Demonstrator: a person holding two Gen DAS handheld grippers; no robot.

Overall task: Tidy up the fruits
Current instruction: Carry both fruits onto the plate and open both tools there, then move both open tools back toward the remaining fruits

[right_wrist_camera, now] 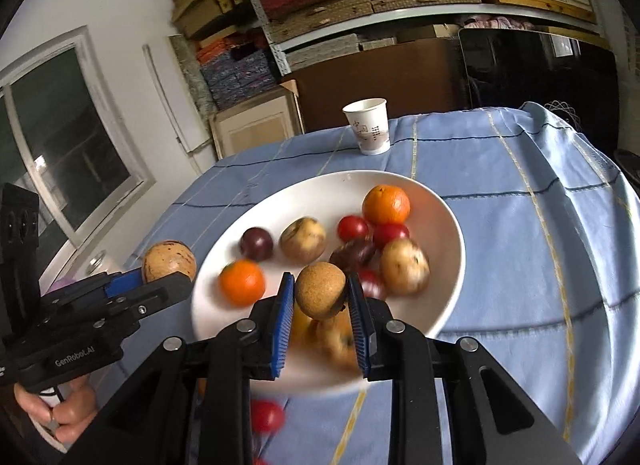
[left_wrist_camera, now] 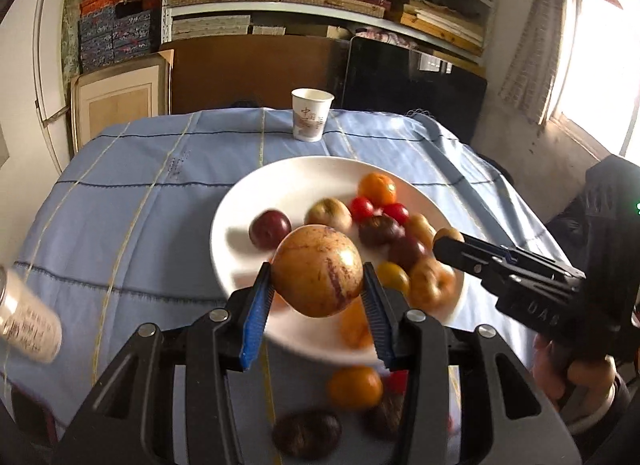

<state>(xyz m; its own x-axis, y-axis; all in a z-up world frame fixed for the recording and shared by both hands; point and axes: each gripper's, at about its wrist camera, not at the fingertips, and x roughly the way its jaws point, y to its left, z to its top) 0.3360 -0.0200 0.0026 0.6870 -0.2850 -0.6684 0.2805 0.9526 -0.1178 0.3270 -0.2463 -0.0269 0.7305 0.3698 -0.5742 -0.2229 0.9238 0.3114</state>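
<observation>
A white plate (left_wrist_camera: 248,201) (right_wrist_camera: 448,233) on the blue cloth holds several fruits: an orange (right_wrist_camera: 386,204), red tomatoes (right_wrist_camera: 353,228), a dark plum (right_wrist_camera: 256,243) and brownish fruits. My left gripper (left_wrist_camera: 318,285) is shut on a large yellow-brown streaked fruit (left_wrist_camera: 318,269) above the plate's near edge. The same fruit (right_wrist_camera: 168,261) shows at the left in the right wrist view. My right gripper (right_wrist_camera: 321,297) is shut on a small round tan fruit (right_wrist_camera: 320,292) over the plate's near side. An orange (left_wrist_camera: 355,387), a red fruit and dark fruits (left_wrist_camera: 306,433) lie on the cloth before the plate.
A paper cup (left_wrist_camera: 311,115) (right_wrist_camera: 369,127) stands on the far side of the table. A clear jar (left_wrist_camera: 28,319) lies at the left edge. Shelves of boxes, a cardboard box and a dark panel stand behind the table. Windows show on both sides.
</observation>
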